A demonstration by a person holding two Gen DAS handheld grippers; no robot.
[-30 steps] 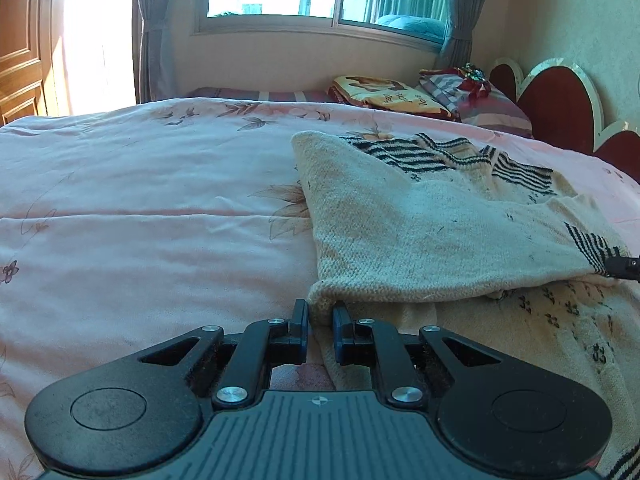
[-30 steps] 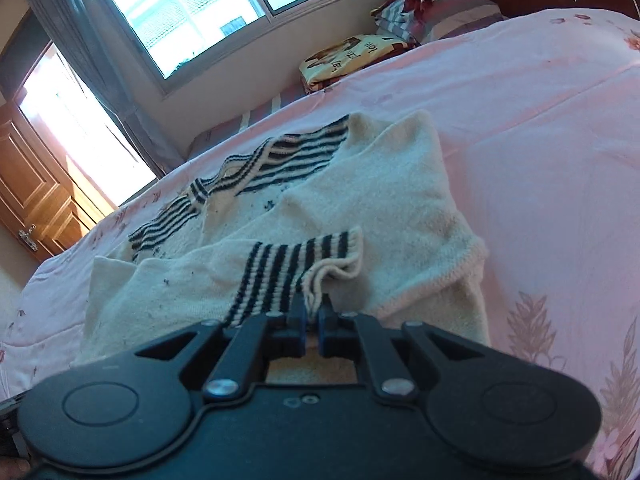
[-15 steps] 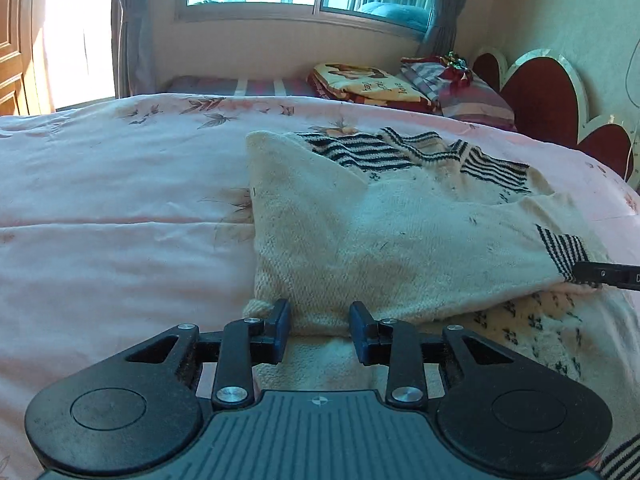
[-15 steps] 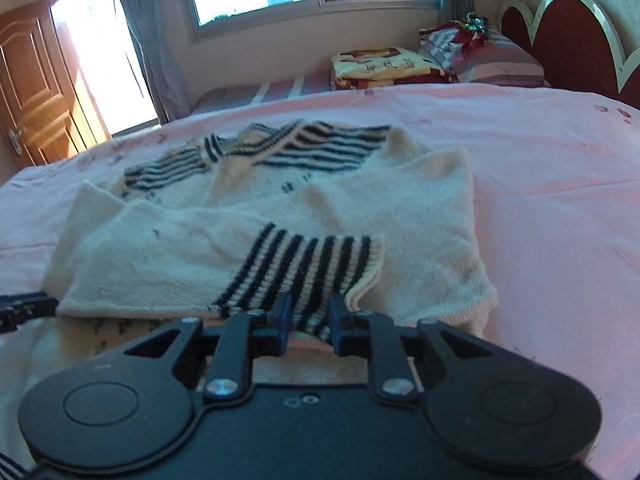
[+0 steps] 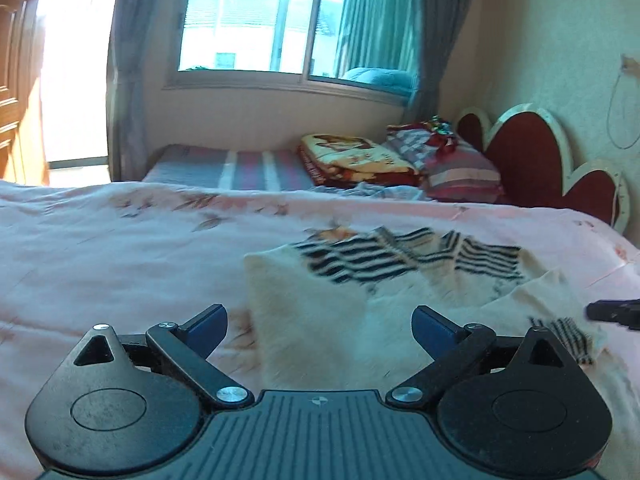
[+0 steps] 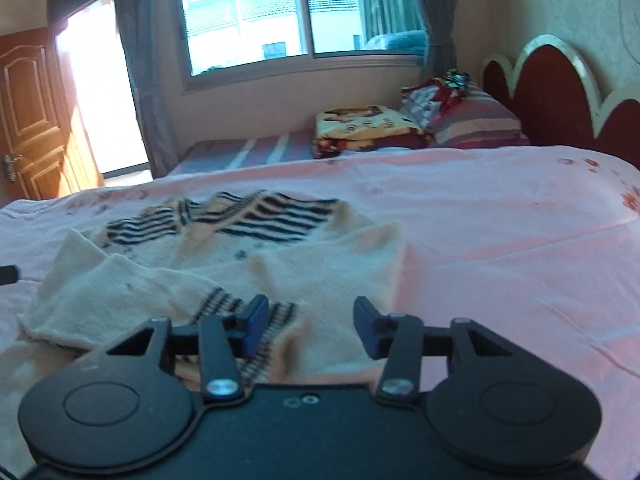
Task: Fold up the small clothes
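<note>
A cream knitted sweater point(image 5: 320, 320) with black stripes lies on the pink bedspread, one sleeve folded across its body. It also shows in the right wrist view point(image 6: 328, 272), where the striped cuff point(image 6: 224, 304) lies just ahead of the fingers. My left gripper point(image 5: 320, 324) is open wide and empty, raised above the sweater's near left edge. My right gripper point(image 6: 308, 324) is open and empty, just above the cuff. The tip of the right gripper point(image 5: 612, 312) shows at the right edge of the left wrist view.
The pink floral bedspread point(image 5: 100, 260) stretches left and far. Folded blankets point(image 5: 356, 160) and striped pillows point(image 5: 452, 168) lie by the red headboard point(image 5: 532, 160). A window point(image 6: 280, 16) and a wooden door point(image 6: 32, 112) are behind the bed.
Both grippers let go of the sweater, opened wide and lifted back from it. The folded sleeve now rests on the sweater's body.
</note>
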